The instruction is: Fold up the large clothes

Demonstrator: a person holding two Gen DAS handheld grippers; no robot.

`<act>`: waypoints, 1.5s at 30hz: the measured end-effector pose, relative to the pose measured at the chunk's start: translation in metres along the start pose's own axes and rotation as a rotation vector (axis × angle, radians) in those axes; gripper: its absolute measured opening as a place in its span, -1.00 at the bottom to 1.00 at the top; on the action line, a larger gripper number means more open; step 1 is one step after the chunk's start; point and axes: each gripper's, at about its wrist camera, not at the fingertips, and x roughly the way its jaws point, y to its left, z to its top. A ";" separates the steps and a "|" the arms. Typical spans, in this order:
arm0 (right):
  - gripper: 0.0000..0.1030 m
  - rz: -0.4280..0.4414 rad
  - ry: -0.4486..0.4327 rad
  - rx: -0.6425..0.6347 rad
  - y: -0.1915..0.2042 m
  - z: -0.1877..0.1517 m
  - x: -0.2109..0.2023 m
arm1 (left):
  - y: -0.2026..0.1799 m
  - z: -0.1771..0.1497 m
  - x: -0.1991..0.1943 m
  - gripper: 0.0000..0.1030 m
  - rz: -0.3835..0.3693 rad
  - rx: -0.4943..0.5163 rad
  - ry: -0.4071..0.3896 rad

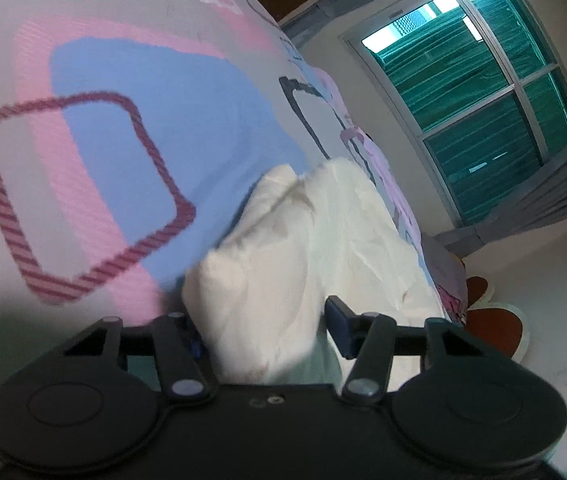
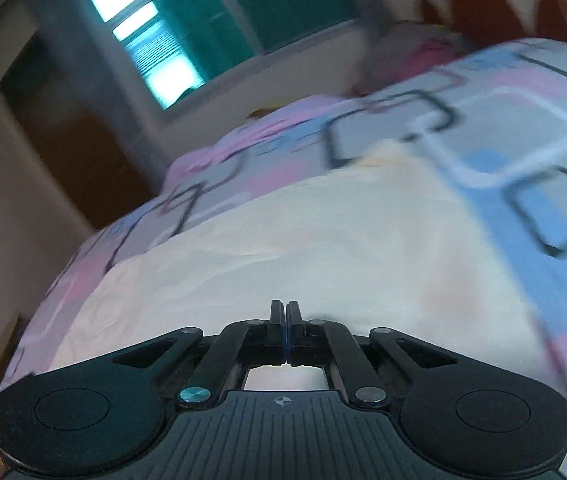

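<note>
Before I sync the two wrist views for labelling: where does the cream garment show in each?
Left wrist: the cream garment is bunched at lower centre, running down between the left gripper's fingers.
Right wrist: it lies spread across the middle, just beyond the shut right gripper.
Shared landmark: the window, upper right in the left view, upper left in the right.

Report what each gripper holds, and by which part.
Left gripper: a bunched fold of the cream garment lies between its parted fingers; actual grip cannot be told. Right gripper: shut, nothing visible between its fingers.
</note>
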 end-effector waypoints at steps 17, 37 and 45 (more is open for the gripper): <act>-1.00 -0.104 0.215 -0.154 0.043 -0.029 0.147 | -0.040 0.005 -0.009 -0.62 -0.085 0.164 -0.021; -1.00 -0.151 0.277 -0.188 0.055 -0.061 0.095 | -0.086 -0.009 -0.028 -0.62 -0.060 0.388 -0.029; -1.00 -0.126 0.240 -0.121 0.058 -0.052 0.063 | -0.094 -0.007 -0.032 -0.62 -0.037 0.423 -0.030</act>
